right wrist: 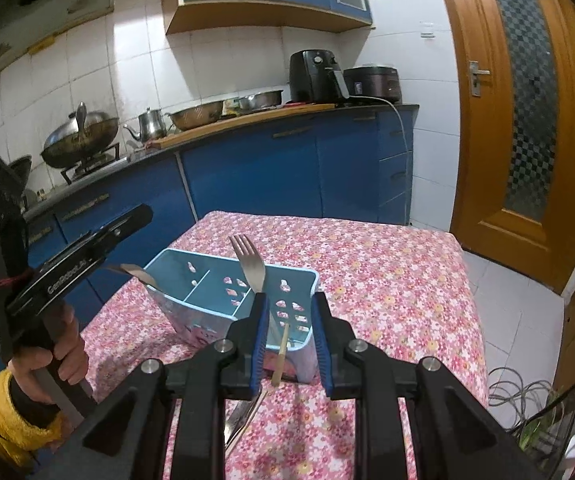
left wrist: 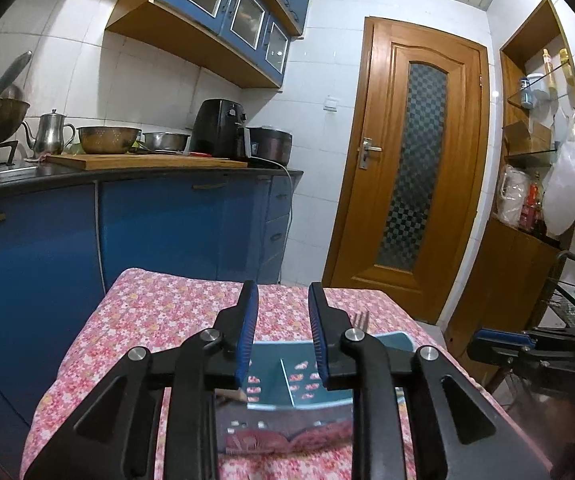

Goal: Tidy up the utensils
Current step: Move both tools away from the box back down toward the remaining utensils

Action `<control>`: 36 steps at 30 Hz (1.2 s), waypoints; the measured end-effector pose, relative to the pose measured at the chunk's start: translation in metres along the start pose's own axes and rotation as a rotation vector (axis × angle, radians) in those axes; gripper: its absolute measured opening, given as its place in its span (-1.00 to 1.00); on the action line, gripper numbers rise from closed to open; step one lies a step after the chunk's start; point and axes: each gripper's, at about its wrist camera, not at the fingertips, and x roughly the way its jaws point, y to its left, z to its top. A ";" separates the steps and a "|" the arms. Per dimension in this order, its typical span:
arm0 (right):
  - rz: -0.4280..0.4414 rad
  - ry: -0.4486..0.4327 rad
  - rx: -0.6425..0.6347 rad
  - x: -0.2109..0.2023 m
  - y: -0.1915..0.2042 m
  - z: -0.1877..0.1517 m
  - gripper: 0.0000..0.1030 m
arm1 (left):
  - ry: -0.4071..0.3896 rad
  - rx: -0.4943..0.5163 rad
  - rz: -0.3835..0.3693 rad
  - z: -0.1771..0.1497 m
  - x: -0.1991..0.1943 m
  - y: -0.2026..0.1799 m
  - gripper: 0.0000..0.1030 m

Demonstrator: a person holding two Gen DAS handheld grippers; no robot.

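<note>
1. The light-blue utensil caddy stands on the table with the pink floral cloth, directly ahead of and below the right gripper, so the right side is the nearer one for any drop into it.
2. A steel fork stands tines-up in the caddy, its long axis close to vertical, leaning toward the right gripper's left finger.
3. A thin wooden stick, probably a chopstick, rises between the right gripper's fingers; these are spread and touch nothing.
4. More utensils lie on the cloth beneath that gripper, partly hidden.
5. The left gripper hovers over the caddy's near edge, fingers apart and empty.
6. The caddy has a divider and cut-out holes.
</note>
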 end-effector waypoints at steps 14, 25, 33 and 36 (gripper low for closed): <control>-0.012 -0.020 0.078 -0.024 0.002 -0.033 -0.30 | 0.045 0.026 0.055 -0.006 -0.055 0.003 -0.51; -0.069 -0.017 0.048 0.002 0.017 -0.051 -0.26 | 0.102 0.019 0.093 -0.018 -0.080 0.013 -0.51; -0.101 -0.067 0.041 0.016 0.026 -0.044 -0.35 | 0.147 0.027 0.083 -0.029 -0.078 0.015 -0.51; -0.107 -0.065 0.051 0.021 0.026 -0.043 -0.59 | 0.151 0.020 0.076 -0.033 -0.077 0.017 -0.51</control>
